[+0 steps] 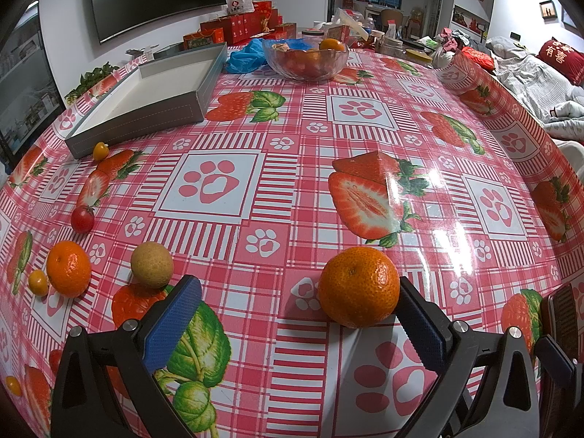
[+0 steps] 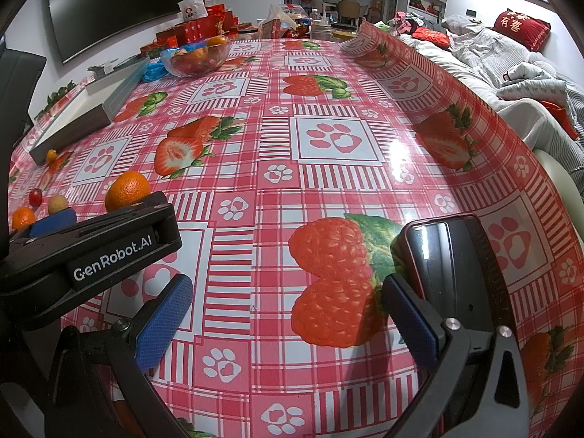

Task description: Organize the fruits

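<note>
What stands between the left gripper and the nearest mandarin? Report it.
Nothing visible. The mandarin sits just ahead of the open left gripper, right beside its right-hand finger, with only bare tablecloth in the gap.

The white letters "GenRobot.AI" stand on a black plastic label plate (image 2: 111, 257) on the side of the left claw (image 1: 299, 314), as the right wrist view shows it. On the sofa at the far right lies a dark red square cushion (image 2: 521, 29) with gold Chinese characters; the lower two read "有喜", and the line above them is too small to read. The same cushion (image 1: 560, 59) shows these characters in the left wrist view also. The red gift boxes (image 1: 242, 27) at the far end of the counter carry print, but it is too blurred to read.
</note>
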The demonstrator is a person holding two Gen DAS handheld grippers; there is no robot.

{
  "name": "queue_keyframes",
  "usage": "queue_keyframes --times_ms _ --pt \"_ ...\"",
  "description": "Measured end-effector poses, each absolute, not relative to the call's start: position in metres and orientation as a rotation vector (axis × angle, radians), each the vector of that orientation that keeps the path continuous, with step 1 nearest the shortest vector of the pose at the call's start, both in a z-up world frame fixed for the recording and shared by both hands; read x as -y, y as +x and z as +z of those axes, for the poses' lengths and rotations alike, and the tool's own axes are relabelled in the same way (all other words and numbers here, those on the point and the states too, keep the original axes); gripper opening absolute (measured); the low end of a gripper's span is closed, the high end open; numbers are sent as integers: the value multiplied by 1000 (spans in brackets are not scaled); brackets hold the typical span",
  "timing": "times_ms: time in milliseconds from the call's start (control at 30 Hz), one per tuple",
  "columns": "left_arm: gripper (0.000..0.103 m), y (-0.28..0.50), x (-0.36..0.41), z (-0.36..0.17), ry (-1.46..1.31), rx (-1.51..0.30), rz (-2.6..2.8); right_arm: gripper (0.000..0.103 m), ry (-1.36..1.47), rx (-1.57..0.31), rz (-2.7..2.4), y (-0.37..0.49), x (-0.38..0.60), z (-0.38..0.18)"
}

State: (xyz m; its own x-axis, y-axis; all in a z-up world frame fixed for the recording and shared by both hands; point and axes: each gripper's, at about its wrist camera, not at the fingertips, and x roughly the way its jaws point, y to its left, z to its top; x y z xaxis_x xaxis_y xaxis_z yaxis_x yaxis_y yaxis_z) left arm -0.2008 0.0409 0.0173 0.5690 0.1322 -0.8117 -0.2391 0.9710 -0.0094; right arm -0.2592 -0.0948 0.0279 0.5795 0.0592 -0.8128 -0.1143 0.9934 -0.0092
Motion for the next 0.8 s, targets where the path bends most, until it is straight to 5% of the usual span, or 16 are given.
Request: queue_keyframes --times_ms 800 --pt "103 -201 -41 17 -123 -941 219 103 -61 -947 96 -258 96 28"
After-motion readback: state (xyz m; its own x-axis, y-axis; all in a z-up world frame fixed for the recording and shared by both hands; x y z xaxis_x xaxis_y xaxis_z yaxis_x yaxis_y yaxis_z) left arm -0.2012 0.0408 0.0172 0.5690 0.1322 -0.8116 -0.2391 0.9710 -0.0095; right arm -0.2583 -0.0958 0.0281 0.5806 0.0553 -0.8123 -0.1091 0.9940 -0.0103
